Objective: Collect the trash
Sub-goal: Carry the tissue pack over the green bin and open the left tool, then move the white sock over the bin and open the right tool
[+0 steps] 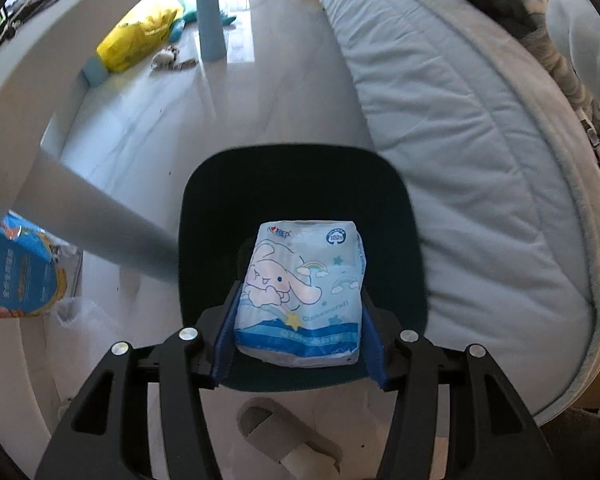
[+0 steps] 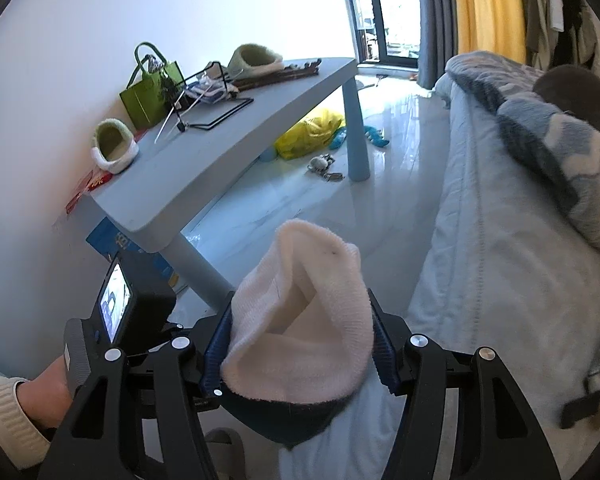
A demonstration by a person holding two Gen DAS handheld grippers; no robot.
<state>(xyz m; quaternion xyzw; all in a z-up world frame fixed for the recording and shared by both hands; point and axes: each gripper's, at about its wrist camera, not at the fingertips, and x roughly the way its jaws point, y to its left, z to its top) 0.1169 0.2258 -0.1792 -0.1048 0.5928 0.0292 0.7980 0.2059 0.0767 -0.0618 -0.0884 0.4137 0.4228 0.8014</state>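
1. We had the left gripper (image 1: 298, 312) closed on a tissue pack (image 1: 300, 292), blue pads pressed against both of its long sides, and the pack hung right over the open mouth of the dark bin (image 1: 300, 208).
2. The pack's long axis ran along the fingers, its top edge pointing away from the camera and down toward the bin's far rim, cartoon face up toward us.
3. Our judgement: to do this drop well we should centre the pack over the opening first, then let the pads part cleanly so it fell end-first. The bin sat tight between the table leg (image 1: 100, 232) and the mattress (image 1: 460, 160), so there was little room to drift sideways.
4. The right gripper (image 2: 296, 344) was clamped on a white knitted sock (image 2: 300, 312), cuff gaping open and pointing up and away from the camera.
5. Beneath the sock sat a dark curved shape, probably the bin's rim, though the view there was too cramped to be sure.
6. A yellow bag (image 2: 310, 132) lay on the floor under the table (image 2: 220, 152), possibly more trash for us to fetch.
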